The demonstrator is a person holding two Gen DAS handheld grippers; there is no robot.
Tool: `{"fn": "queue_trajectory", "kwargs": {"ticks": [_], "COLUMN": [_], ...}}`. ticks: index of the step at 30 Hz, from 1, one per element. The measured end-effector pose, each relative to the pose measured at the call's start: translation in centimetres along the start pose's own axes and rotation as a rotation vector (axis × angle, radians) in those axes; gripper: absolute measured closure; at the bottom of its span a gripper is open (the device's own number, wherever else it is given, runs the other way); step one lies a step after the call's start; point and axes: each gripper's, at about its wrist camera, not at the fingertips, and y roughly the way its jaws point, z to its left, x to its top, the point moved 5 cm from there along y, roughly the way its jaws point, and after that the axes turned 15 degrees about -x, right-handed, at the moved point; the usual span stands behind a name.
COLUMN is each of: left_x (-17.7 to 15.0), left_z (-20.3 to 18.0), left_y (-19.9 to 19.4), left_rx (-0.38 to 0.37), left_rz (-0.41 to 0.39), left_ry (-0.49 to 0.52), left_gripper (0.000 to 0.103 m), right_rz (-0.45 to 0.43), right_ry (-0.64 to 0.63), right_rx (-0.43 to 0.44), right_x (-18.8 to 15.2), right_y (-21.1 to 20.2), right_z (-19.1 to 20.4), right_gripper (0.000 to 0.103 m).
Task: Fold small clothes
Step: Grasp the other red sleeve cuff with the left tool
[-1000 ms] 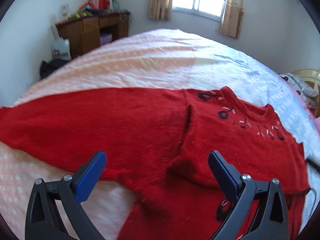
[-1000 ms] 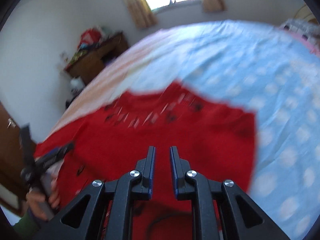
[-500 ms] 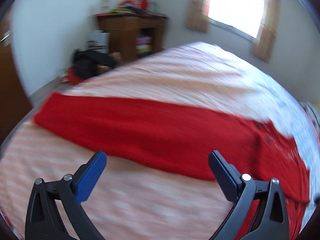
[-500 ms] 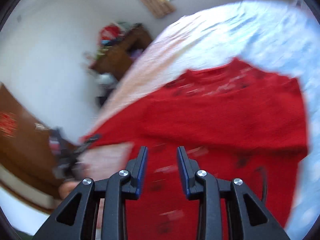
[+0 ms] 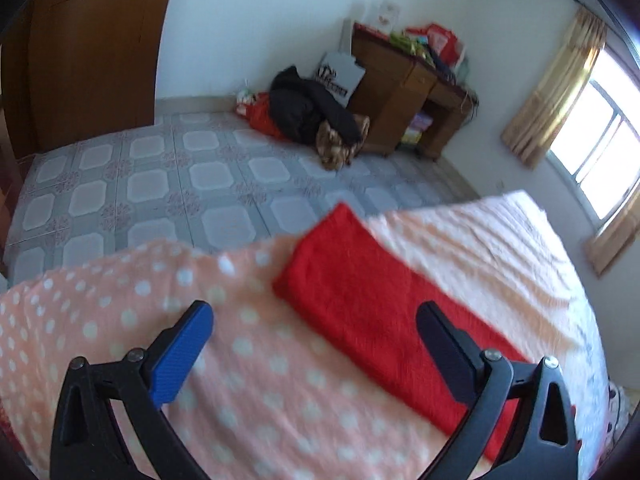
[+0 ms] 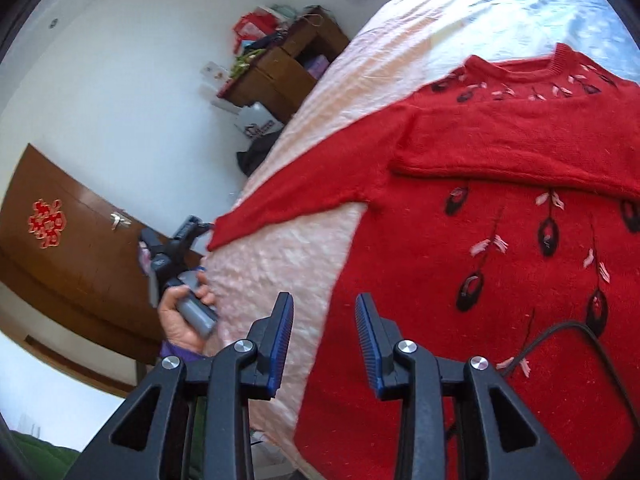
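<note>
Lying under the open left tool (image 5: 316, 344), the sweater sleeve (image 5: 372, 304) ends.

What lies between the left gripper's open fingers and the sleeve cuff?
In the left wrist view, only bare polka-dot bedspread separates the left gripper from the red sleeve.

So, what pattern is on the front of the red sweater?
The red sweater carries black oval buds on thin stems with small pink leaves, clearest in the right wrist view.
</note>
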Motion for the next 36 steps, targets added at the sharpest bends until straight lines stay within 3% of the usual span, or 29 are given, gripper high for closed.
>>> {"fn": "queue_trajectory", "kwargs": {"ticks": [7, 8, 10, 14, 20, 21, 22, 24, 25, 28, 36], "left_x": [-0.1, -0.2, -0.2, 0.2, 0.2, 0.1, 0.1, -0.1, -0.2, -0.1, 0.1], "left_z": [-1.4, -1.5, -1.6, -1.8, -2.0, -2.0, -2.0, -2.2, -2.2, -2.3, -2.1], "left_y": [2.1, 1.9, 2.0, 2.2, 2.6, 2.6, 2.6, 2.6, 2.8, 3.0, 2.8], "left_rx": [0.030, 0.029, 0.009, -0.020, -0.023, -0.022, -0.020, -0.015, -0.011, -0.002, -0.020], "left_rz": [0.024, 0.020, 0.020, 0.020, 0.019, 0.019, 0.016, 0.018, 0.021, 0.023, 0.013], "left_ry": [0.078, 0.087, 0.092, 0.080, 0.099, 0.098, 0.101, 0.120, 0.128, 0.134, 0.118], "left_gripper": [0.000, 0.000, 0.000, 0.000, 0.012, 0.013, 0.013, 0.013, 0.013, 0.013, 0.012], "right_rz": [-0.125, -0.146, -0.199, -0.253, -0.219, -0.208, -0.196, -0.164, -0.179, -0.177, -0.188], "right_ry": [-0.052, -0.066, -0.103, -0.194, -0.299, -0.309, -0.304, -0.236, -0.195, -0.143, -0.187], "right_rx": [-0.195, -0.218, -0.277, -0.299, -0.365, -0.390, -0.415, -0.442, -0.422, -0.355, -0.276], "right_x": [0.8, 1.3, 2.7, 5.9, 8.9, 9.3, 9.4, 9.8, 9.9, 10.4, 10.4], "right_y": [-0.2, 0.2, 0.9, 3.7, 10.0, 11.2, 11.8, 13.0, 12.9, 12.7, 12.1], "right_z": [-1.7, -1.8, -1.8, -0.1, 2.1, 2.1, 1.9, 0.4, -0.1, -0.8, 2.1], "right_gripper": [0.067, 0.061, 0.034, 0.033, 0.033, 0.038, 0.056, 0.079, 0.084, 0.086, 0.087]}}
